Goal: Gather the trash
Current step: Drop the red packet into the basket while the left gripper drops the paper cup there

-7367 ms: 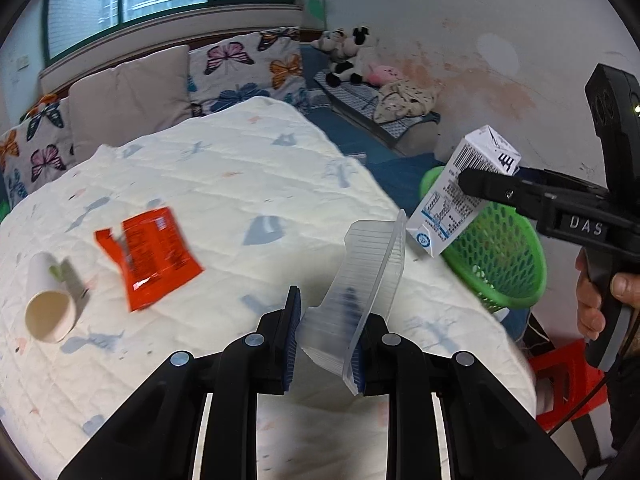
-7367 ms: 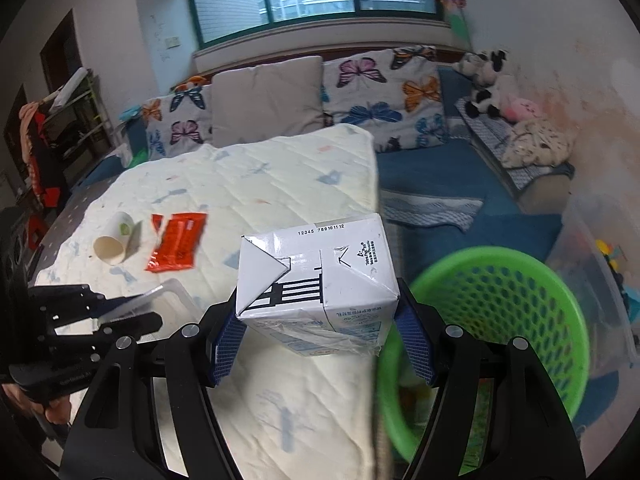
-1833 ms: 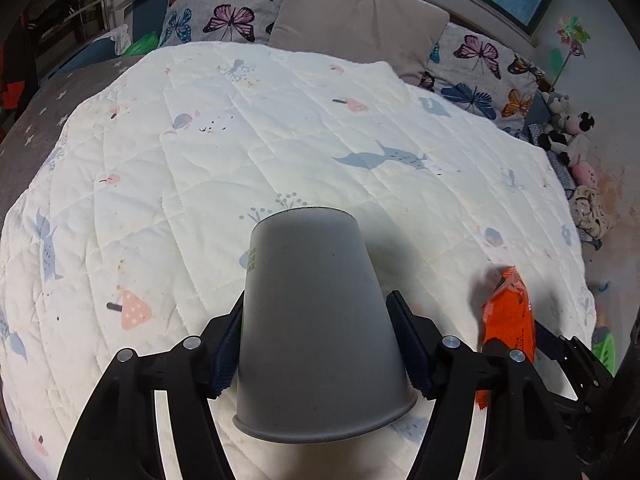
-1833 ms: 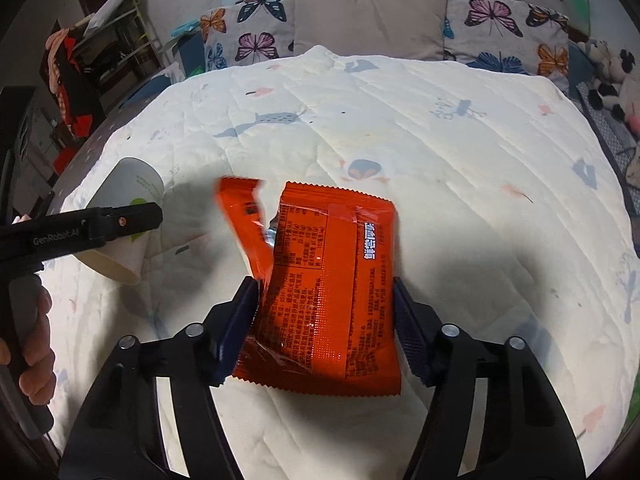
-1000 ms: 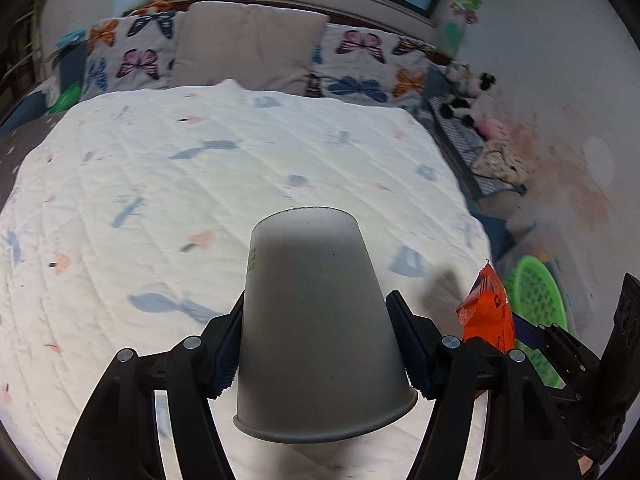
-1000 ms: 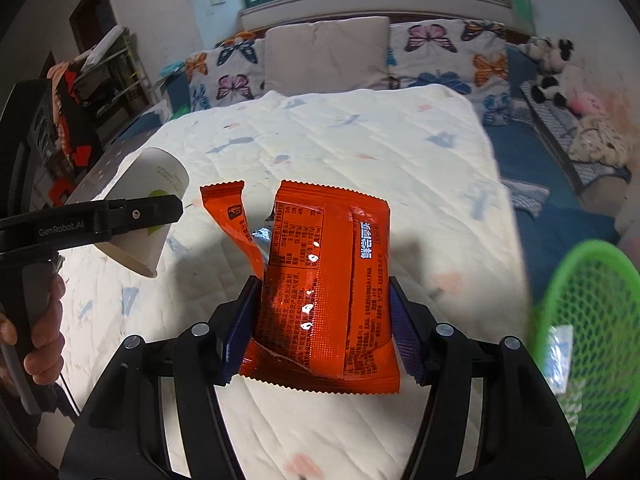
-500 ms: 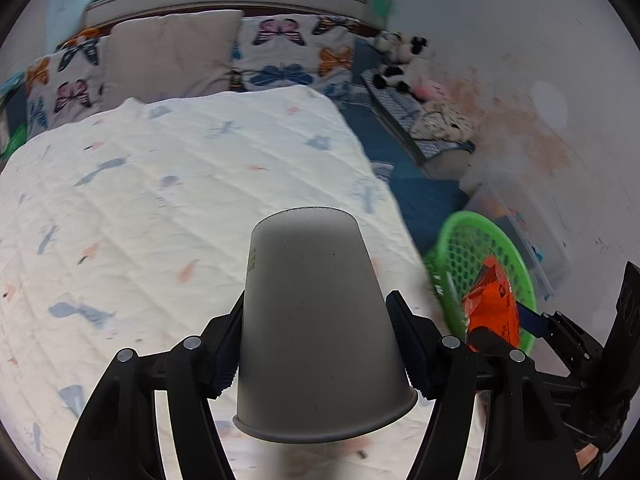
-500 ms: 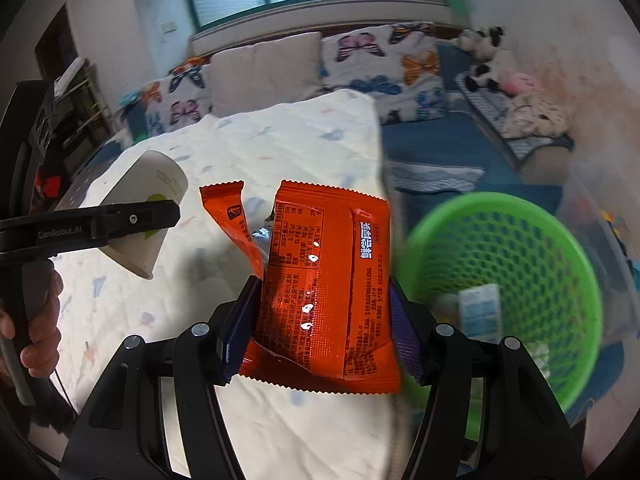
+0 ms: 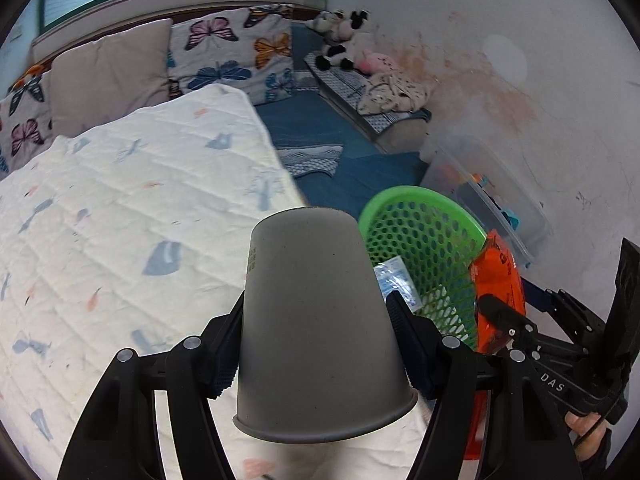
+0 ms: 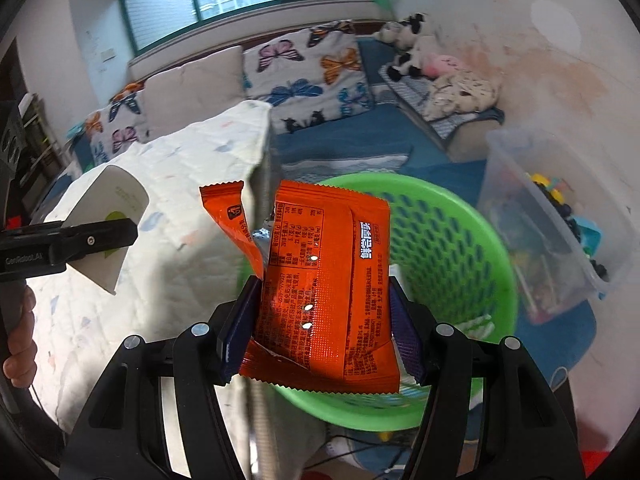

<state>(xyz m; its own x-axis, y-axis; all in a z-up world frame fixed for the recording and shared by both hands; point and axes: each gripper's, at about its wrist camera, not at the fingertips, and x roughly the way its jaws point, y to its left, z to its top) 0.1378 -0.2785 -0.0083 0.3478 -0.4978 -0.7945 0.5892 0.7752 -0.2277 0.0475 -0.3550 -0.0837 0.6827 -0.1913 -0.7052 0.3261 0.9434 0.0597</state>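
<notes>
My left gripper [image 9: 316,344] is shut on a grey paper cup [image 9: 316,320], held mouth toward the camera above the bed's right edge. My right gripper [image 10: 320,328] is shut on an orange snack wrapper [image 10: 324,280], torn open at its top left, and holds it above the green mesh basket [image 10: 448,248]. In the left wrist view the basket [image 9: 424,236] stands on the floor just right of the cup, with the wrapper [image 9: 498,280] and right gripper [image 9: 508,316] over its right rim. In the right wrist view the cup [image 10: 110,220] sits at the left in the left gripper [image 10: 100,236].
A white quilted bed [image 9: 120,220] fills the left. Earlier trash, a milk carton [image 9: 396,280], lies inside the basket. A clear plastic toy bin [image 10: 548,220] stands right of the basket against the wall. Butterfly pillows [image 9: 236,52] and plush toys [image 9: 344,36] line the back.
Both grippers have swung right from over the bed toward the basket, carrying the cup and the wrapper. The wrapper now hangs over the basket; the cup has reached the bed's edge.
</notes>
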